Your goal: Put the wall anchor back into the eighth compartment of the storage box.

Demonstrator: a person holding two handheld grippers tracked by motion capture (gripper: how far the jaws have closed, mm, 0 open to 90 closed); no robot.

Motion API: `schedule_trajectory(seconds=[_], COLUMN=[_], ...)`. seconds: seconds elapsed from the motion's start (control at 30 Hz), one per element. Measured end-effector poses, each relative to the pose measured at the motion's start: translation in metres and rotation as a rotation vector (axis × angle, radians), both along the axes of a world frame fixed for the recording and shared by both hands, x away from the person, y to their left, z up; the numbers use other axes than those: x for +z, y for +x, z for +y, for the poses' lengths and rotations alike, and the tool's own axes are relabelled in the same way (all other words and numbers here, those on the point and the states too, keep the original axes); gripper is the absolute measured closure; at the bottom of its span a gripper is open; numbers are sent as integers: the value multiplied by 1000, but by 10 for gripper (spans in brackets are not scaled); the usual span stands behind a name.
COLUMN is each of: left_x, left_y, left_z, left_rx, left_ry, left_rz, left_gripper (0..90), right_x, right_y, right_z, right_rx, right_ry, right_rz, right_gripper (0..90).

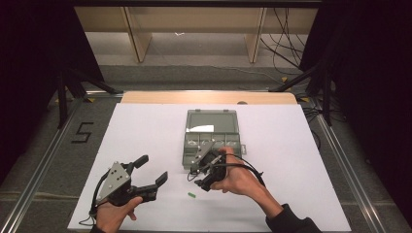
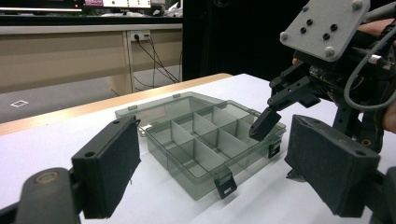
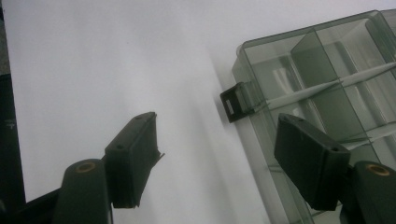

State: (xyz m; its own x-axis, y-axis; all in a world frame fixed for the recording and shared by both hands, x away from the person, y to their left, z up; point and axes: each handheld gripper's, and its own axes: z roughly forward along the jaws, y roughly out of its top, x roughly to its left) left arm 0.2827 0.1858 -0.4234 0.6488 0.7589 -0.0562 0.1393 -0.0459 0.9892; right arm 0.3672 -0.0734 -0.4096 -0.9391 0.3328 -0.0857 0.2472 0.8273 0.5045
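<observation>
A clear grey plastic compartment box (image 1: 212, 143) with its lid folded open is sitting toward the far edge of the white tabletop (image 1: 145, 126), midway across. The right gripper (image 1: 206, 171) is hanging over the box's near edge by a black latch (image 3: 232, 105), its jaws standing wide with nothing between them. A small green piece (image 1: 191, 195) is lying just nearer. The left gripper (image 1: 151, 174) is resting by the near left corner, jaws wide, gripping nothing.
</observation>
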Motion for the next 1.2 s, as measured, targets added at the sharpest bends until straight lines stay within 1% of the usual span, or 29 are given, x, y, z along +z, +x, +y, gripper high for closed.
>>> schedule_trajectory(seconds=[0.17, 0.23, 0.3, 0.33, 0.37, 0.4, 0.43, 0.47, 0.6, 0.63, 0.67, 0.7, 0.73, 0.77, 0.8, 0.83, 0.9, 1.0, 1.03, 1.07, 1.13, 1.17, 1.2], left_x=[0, 0, 0, 0, 0, 0, 0, 0, 0, 0, 0, 0, 0, 0, 0, 0, 0, 0, 0, 0, 0, 0, 0], left_y=[0, 0, 0, 0, 0, 0, 0, 0, 0, 0, 0, 0, 1, 1, 1, 0, 1, 1, 1, 1, 1, 1, 1], left_z=[0, 0, 0, 0, 0, 0, 1, 0, 1, 1, 1, 1, 1, 1, 1, 1, 1, 1, 1, 1, 1, 1, 1], left_rx=[1, 1, 1, 2, 2, 2, 1, 2, 2, 2, 2, 2, 2, 2, 1, 2, 2, 3, 4, 4, 4, 4, 4], left_ry=[0, 0, 0, 0, 0, -1, 4, -1, 4, 6, 6, 6, 7, 7, 7, 6, 6, 6, 6, 6, 6, 6, 7], left_rz=[-1, 0, -1, 0, 1, 1, -4, -1, -5, -6, -5, -6, -6, -6, -6, -5, -5, -4, -4, -5, -4, -4, -4], left_gripper=[166, 166, 166, 166, 166, 166, 166, 166, 166, 166, 166, 166, 166, 166, 166, 166, 166, 166, 166, 166, 166, 166, 166], right_x=[-2, -2, -3, -3, -4, -4, -5, -5, -7, -8, -9, -11, -12, -13, -13, -15, -17, -19, -19, -20, -23, -23, -24], right_y=[-3, -3, -4, -5, -5, -6, -6, -7, -8, -8, -9, -10, -10, -10, -10, -11, -12, -13, -14, -14, -14, -14, -14], right_z=[3, 5, 6, 7, 7, 8, 8, 9, 12, 13, 14, 15, 16, 17, 18, 19, 20, 22, 22, 23, 24, 25, 25], right_rx=[4, 16, 11, 21, 22, 21, 22, 20, 31, 33, 39, 36, 45, 44, 59, 54, 62, 61, 65, 62, 53, 67, 63], right_ry=[-5, -8, -12, -13, -14, -15, -14, -20, -22, -25, -32, -32, -35, -43, -46, -47, -52, -58, -60, -68, -61, -73, -77], right_rz=[2, 6, 7, 10, 2, 13, 14, 13, 14, 14, 26, 19, 28, 28, 30, 26, 42, 36, 47, 43, 43, 49, 50], right_gripper=[314, 314, 314, 314, 314, 314, 314, 314, 314, 314, 316, 319, 319, 319, 319, 320, 324, 333, 333, 334, 337, 341, 343])
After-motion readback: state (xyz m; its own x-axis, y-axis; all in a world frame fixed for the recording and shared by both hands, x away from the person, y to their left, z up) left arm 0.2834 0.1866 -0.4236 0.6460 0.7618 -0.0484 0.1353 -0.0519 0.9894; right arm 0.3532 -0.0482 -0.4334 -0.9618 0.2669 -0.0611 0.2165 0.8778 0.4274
